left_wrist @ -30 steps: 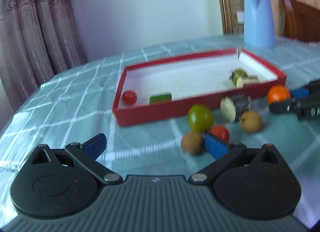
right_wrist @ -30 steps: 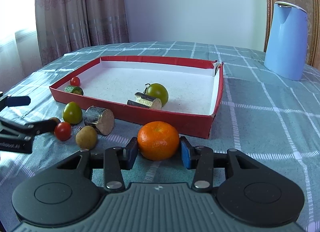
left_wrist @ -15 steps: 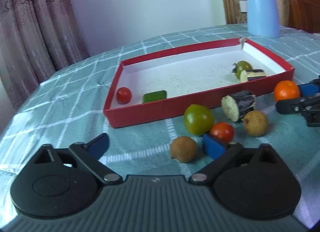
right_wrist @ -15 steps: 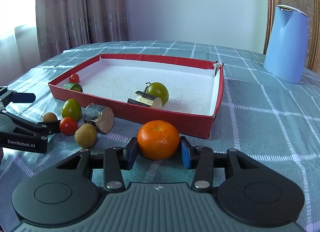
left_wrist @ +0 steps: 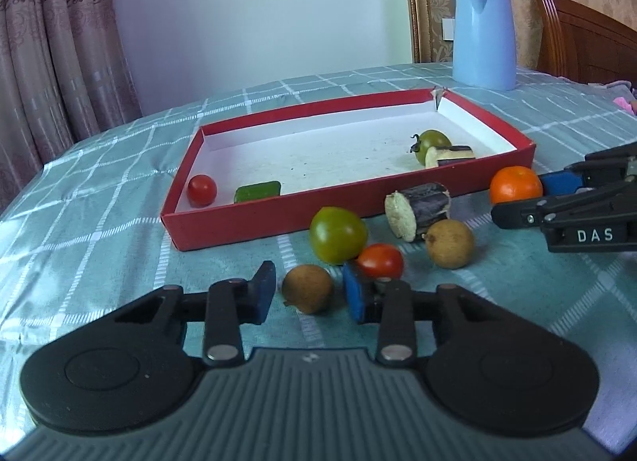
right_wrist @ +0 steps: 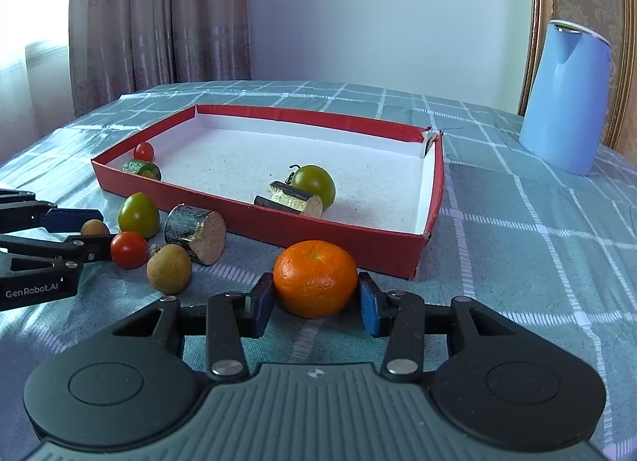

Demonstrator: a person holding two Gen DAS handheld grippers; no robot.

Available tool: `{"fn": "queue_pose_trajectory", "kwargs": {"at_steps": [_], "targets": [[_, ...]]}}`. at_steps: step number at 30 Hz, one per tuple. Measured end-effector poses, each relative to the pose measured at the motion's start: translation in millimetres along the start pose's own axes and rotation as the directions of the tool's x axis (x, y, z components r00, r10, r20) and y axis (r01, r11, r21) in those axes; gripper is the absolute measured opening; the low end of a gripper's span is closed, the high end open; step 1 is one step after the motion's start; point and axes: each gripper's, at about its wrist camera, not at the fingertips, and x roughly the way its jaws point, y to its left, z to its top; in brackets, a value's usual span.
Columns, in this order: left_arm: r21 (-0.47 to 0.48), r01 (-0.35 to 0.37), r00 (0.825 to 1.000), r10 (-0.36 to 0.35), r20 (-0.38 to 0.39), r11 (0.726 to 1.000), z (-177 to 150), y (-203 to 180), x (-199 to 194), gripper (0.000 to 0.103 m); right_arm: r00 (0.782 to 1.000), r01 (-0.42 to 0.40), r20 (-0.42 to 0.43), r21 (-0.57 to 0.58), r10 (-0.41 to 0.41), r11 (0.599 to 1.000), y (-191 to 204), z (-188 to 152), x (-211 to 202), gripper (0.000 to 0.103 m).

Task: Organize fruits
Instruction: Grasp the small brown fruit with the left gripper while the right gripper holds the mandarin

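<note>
A small brown longan [left_wrist: 307,288] lies on the cloth between the blue pads of my left gripper [left_wrist: 308,293]. Its jaws are closing, with thin gaps still showing on both sides of the fruit. Just beyond sit a red cherry tomato [left_wrist: 380,260], a green tomato [left_wrist: 337,235], a second brown longan [left_wrist: 450,244] and an eggplant chunk [left_wrist: 418,210]. My right gripper [right_wrist: 316,305] is shut on a mandarin orange [right_wrist: 315,278] that rests on the cloth before the red tray [right_wrist: 432,198]. Inside the tray lie a cherry tomato [right_wrist: 143,151], a cucumber piece [right_wrist: 142,169], a green tomato [right_wrist: 314,182] and eggplant pieces [right_wrist: 292,198].
A blue kettle [right_wrist: 565,98] stands on the checked teal tablecloth [right_wrist: 537,246] at the back right, past the tray. Curtains [left_wrist: 51,43] hang behind the table's far left edge. A wooden chair back [left_wrist: 585,43] rises at the far right.
My left gripper's jaws have swung in from wide open to close around the brown longan. The right gripper and the orange have kept still.
</note>
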Motion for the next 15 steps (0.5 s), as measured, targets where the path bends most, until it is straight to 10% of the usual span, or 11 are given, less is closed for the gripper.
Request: {"fn": "queue_pose_trajectory", "kwargs": {"at_steps": [15], "targets": [[-0.017, -0.023, 1.000, 0.023, 0.001, 1.000, -1.7, -1.3, -1.1, 0.025, 1.000, -0.017, 0.008, 0.042, 0.017, 0.999, -3.0, -1.1, -0.7, 0.042]]}}
